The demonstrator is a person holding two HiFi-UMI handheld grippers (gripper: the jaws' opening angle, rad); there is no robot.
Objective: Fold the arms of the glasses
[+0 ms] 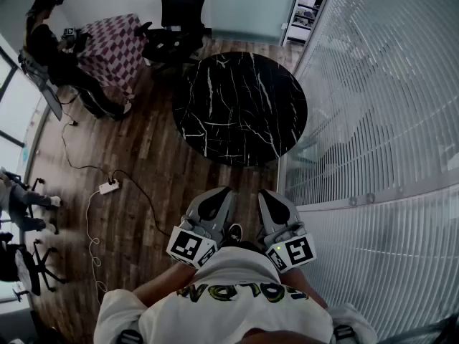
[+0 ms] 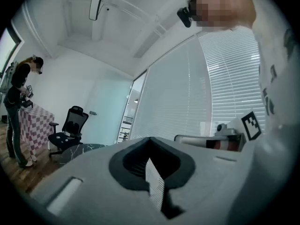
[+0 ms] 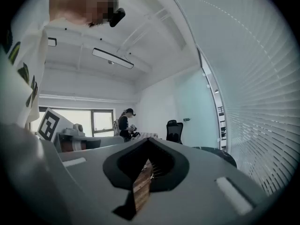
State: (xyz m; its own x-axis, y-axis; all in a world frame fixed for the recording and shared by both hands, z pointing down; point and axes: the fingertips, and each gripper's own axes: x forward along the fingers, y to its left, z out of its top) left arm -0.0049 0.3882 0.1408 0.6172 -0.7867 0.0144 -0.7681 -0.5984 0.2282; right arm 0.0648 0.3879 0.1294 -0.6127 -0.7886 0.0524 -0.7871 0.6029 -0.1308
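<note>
**Both tongs shut and empty; glasses out of sight**

The glasses are showing in none of the three views. The left gripper [image 1: 223, 191] is pointing level with its jaws pressing fully together and nothing between them. The right gripper [image 1: 265, 193], just beside it, is also pointing level. Its jaws are meeting too, leaving only a thin slit, and they are gripping nothing.

A round black marble table with white veins [image 1: 240, 106] is standing ahead of both tips, bare on top. White slatted blinds [image 1: 380, 120] are running along the right gripper's outer side. A white power strip [image 1: 108, 187] is lying on the dark wooden plank floor [image 1: 143, 156], off the left gripper's outer side. A black office chair [image 1: 176, 20] is standing beyond the table.
</note>
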